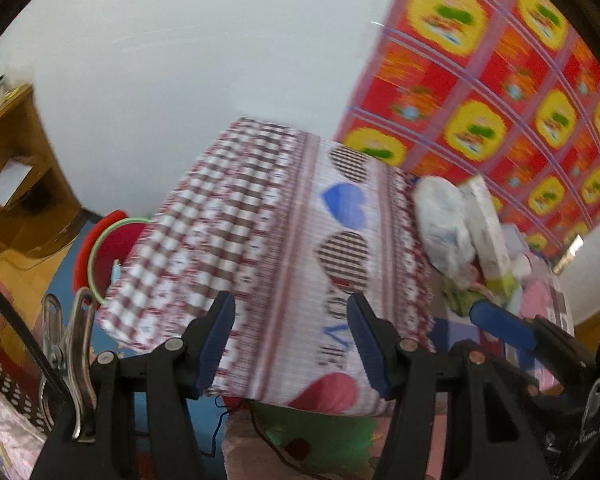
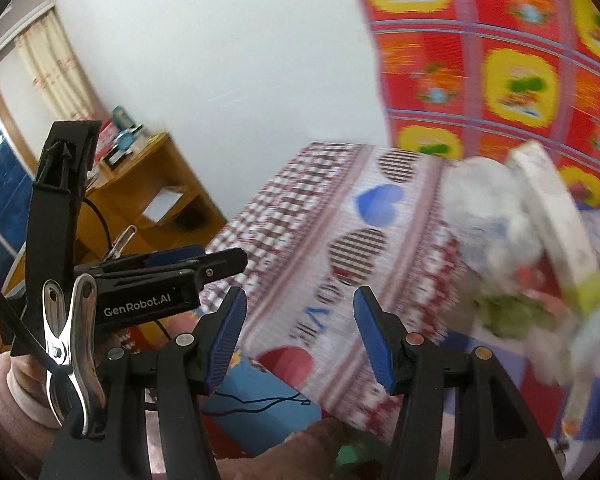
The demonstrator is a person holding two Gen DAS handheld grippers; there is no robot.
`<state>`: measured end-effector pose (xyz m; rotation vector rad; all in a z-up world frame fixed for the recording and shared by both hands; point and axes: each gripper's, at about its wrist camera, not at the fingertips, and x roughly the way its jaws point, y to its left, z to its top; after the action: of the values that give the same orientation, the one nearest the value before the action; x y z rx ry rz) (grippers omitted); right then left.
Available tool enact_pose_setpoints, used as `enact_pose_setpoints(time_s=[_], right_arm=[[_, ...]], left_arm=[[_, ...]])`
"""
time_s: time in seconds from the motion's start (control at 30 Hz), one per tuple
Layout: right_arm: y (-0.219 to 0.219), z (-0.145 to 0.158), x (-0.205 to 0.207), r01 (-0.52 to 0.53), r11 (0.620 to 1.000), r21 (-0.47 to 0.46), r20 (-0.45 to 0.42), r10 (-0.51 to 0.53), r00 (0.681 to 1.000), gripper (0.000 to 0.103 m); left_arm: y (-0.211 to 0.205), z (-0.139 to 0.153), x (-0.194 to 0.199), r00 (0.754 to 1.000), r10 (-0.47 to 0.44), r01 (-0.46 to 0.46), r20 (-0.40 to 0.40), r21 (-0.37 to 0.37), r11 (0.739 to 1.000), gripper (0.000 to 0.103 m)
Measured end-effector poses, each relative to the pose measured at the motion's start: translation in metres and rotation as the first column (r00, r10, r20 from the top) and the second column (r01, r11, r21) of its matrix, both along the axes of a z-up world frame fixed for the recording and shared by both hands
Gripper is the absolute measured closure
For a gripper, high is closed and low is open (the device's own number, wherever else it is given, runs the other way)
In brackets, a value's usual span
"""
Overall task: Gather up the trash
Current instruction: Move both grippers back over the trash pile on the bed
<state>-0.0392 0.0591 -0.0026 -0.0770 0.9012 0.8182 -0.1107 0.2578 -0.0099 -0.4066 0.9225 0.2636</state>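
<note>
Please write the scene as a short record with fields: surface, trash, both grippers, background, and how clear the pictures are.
surface: table under a red-and-white checked cloth with heart prints
trash: crumpled white plastic bag beside a flat white box, in a pile on the cloth's right side
left gripper: jaws open, nothing between them
right gripper: jaws open, nothing between them
background: white wall, red-and-yellow patterned sheet, wooden shelf unit, red plastic basin on the floor
clarity: motion blur; small items in the pile cannot be identified
</note>
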Motion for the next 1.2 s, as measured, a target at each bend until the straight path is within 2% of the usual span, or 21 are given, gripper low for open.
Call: enact_pose_setpoints(time_s=[0.23, 0.5, 0.73, 0.93, 1.03, 1.2], right_arm=[[-0.063, -0.001, 0.011, 0.138, 0.99, 0.006, -0.019, -0.138, 0.99, 0.045], [-0.118, -0.007, 0.03, 0.291, 0.957, -0.008, -0.029, -0.291, 0.956, 0.045], [-0.152, -0.017, 0.05, 0.415, 0.909, -0.036, -0.062, -0.417, 0.907, 0.045], [-0.17, -0.024, 0.063, 0.503, 0.863, -0.05, -0.089, -0.506, 0.858, 0.045], [-0.177, -0.031, 0.069, 0.544, 0.837, -0.059, -0.104, -0.547, 0.831, 0.045], [-0.188, -0.044, 0.08, 0.623, 0.779, -0.07, -0.143, -0.626, 0.767, 0.045]], left_arm=[[-0.062, 0.007, 0.029, 0.993, -0.122, 0.121, 0.011, 0.011, 0.993, 0.042], [-0.123, 0.009, 0.074, 0.959, -0.285, 0.285, -0.001, 0.028, 0.958, 0.042], [-0.157, -0.002, 0.117, 0.914, -0.404, 0.405, -0.025, 0.015, 0.914, 0.042], [-0.179, -0.016, 0.155, 0.861, -0.503, 0.505, -0.074, 0.022, 0.863, 0.042], [-0.19, -0.025, 0.172, 0.829, -0.551, 0.556, -0.098, 0.025, 0.831, 0.042], [-0.202, -0.039, 0.191, 0.785, -0.607, 0.615, -0.126, 0.027, 0.788, 0.042]])
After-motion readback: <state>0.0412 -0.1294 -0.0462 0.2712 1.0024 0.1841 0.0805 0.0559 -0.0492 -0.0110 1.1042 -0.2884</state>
